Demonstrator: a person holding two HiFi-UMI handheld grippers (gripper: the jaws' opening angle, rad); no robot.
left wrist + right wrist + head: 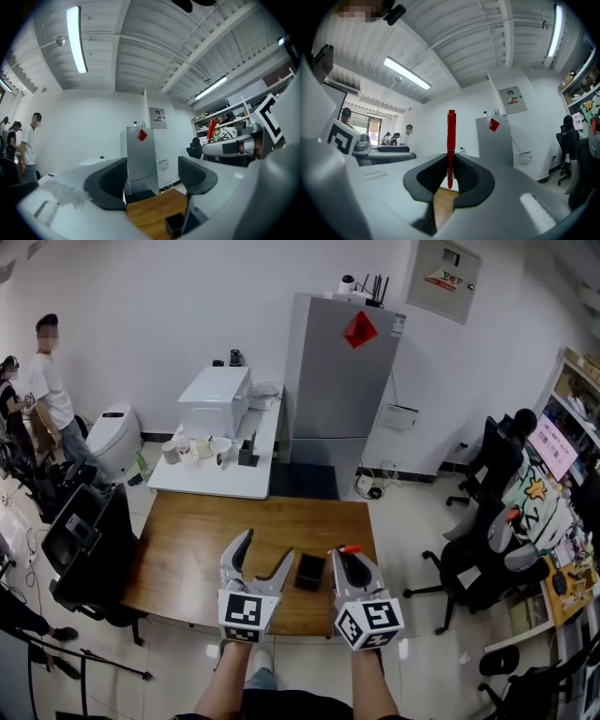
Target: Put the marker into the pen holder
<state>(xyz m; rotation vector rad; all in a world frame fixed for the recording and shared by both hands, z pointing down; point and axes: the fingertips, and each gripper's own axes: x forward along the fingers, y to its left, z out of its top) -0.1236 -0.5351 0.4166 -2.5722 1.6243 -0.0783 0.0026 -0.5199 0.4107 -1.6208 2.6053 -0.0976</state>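
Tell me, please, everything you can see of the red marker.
The marker is a slim red stick, smooth like plastic. In the right gripper view it stands straight up, pinched near its lower end between the dark fingers of the right gripper, touching nothing else. It is held over the wooden table, just right of the black pen holder.

Grey fridge (337, 381), wooden table (187, 549), black chair (473, 568)
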